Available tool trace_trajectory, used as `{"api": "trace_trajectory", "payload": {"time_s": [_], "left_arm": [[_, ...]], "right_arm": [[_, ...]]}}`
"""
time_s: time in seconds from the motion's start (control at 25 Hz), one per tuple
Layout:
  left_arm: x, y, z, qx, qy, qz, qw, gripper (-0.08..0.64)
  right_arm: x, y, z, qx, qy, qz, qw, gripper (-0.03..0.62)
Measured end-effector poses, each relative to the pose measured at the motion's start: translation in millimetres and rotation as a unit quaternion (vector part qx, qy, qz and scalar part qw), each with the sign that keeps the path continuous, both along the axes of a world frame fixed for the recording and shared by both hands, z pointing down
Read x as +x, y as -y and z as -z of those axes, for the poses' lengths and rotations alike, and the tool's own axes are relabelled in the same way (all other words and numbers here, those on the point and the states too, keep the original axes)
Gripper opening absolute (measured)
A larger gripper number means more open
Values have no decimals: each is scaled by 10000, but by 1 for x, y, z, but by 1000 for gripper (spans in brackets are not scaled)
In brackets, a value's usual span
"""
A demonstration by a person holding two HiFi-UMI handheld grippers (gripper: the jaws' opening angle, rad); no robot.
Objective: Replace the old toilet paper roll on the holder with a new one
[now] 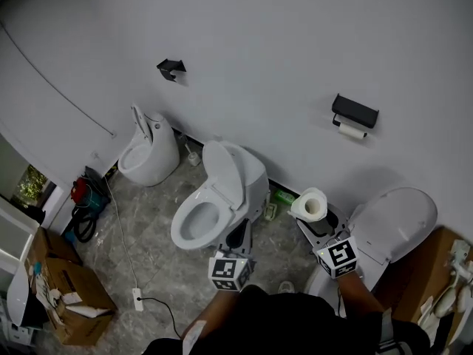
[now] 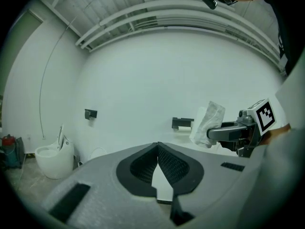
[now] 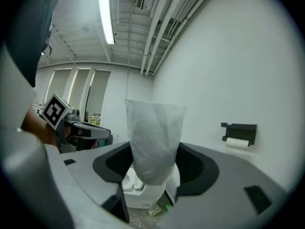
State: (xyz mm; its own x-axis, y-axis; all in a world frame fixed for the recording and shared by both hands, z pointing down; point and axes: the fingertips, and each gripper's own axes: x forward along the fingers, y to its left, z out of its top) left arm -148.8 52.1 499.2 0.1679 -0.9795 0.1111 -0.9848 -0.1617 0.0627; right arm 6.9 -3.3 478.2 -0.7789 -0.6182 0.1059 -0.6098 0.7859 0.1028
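While facing the white wall [image 1: 259, 35], holds a new toilet paper roll [image 3: 155, 137] upright in the right gripper [image 3: 153, 175], with jaws set wide against its sides, over the floor [image 1: 155, 265] between the open toilet [image 1: 218, 198], lid raised, and a second toilet [image 1: 395, 220]. Holds the left gripper [image 2: 158, 165] empty, with jaws pressed together, level beside the right one. Ahead on the wall, well apart from both grippers: the black holder [image 1: 355, 111] with the old roll [image 1: 352, 131] just beneath it; far left on the floor, a cardboard box [image 1: 66, 287].
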Motion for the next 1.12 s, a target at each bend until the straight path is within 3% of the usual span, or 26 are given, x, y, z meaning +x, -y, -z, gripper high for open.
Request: {"api": "trace_trajectory", "payload": {"time_s": [0.2,0.44,0.8,1.12], "left_arm": [[20,38,-1,-19,128,-382,9992,5],[48,99,-7,-15,93,-1164,9932,5],[64,206,-1,140,303,-2207,9748,5],[57,266,-3,129,290,-2965,9545,5]], "right_arm": [[31,32,-5,-112,241,-589,9979,272],[48,74,-12,-133,117,-1131,9934,272],[62,140,1,-11,224,-1988,9798,272],[69,185,8,49,169,-2864,9579,272]]}}
